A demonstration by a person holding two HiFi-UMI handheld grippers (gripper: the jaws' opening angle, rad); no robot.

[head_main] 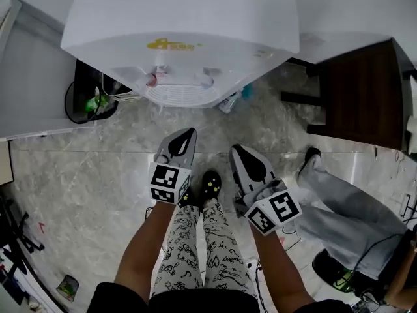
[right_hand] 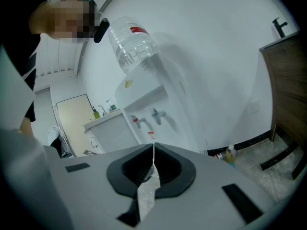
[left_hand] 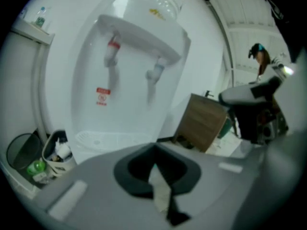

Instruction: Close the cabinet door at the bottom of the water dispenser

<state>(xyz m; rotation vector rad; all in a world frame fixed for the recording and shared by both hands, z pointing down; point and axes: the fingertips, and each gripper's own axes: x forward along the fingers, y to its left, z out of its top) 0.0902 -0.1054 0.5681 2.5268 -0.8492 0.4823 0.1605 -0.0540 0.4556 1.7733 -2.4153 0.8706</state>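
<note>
The water dispenser (head_main: 195,18) is glossy white plastic, the floor (head_main: 98,181) polished stone, the side table (head_main: 365,96) dark wood.

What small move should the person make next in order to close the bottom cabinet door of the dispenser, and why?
Probably lower the left gripper and ease it forward toward the base of the water dispenser. Both it and the right gripper are shut, empty and apart from the machine, and no view shows the cabinet door, so a gripper likely has to come down to find it.
</note>
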